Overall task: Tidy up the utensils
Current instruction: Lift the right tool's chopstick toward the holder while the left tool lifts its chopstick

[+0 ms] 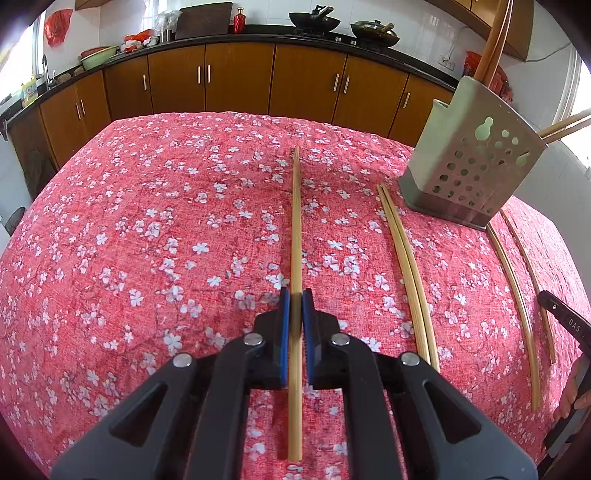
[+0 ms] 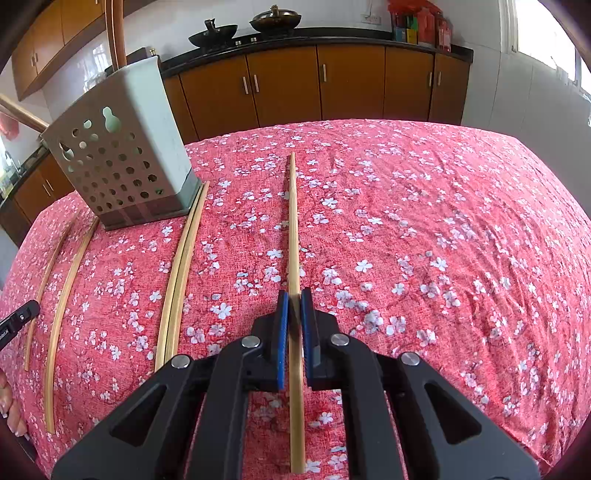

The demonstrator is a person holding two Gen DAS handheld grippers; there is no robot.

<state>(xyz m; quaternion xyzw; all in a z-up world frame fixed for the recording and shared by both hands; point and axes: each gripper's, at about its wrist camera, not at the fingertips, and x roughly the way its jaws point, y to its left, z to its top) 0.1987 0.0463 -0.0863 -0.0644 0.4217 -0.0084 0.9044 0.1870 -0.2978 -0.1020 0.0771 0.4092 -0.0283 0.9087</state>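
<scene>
My left gripper (image 1: 295, 295) is shut on a bamboo chopstick (image 1: 295, 229) that lies along the red floral tablecloth (image 1: 147, 240). My right gripper (image 2: 294, 295) is shut on another bamboo chopstick (image 2: 293, 229), also lying on the tablecloth (image 2: 424, 240). A grey perforated utensil holder (image 1: 476, 155) stands at the right in the left wrist view and at the left in the right wrist view (image 2: 118, 155), with some chopsticks standing in it. A pair of chopsticks (image 1: 406, 273) lies beside the holder, also in the right wrist view (image 2: 179, 273). Two single chopsticks (image 1: 515, 306) lie further out.
Brown kitchen cabinets (image 1: 240, 81) and a black counter with woks (image 1: 314, 22) run behind the table. The other gripper's tip (image 1: 565, 317) and a hand show at the right edge; in the right wrist view the left gripper's tip (image 2: 16, 321) shows at the left.
</scene>
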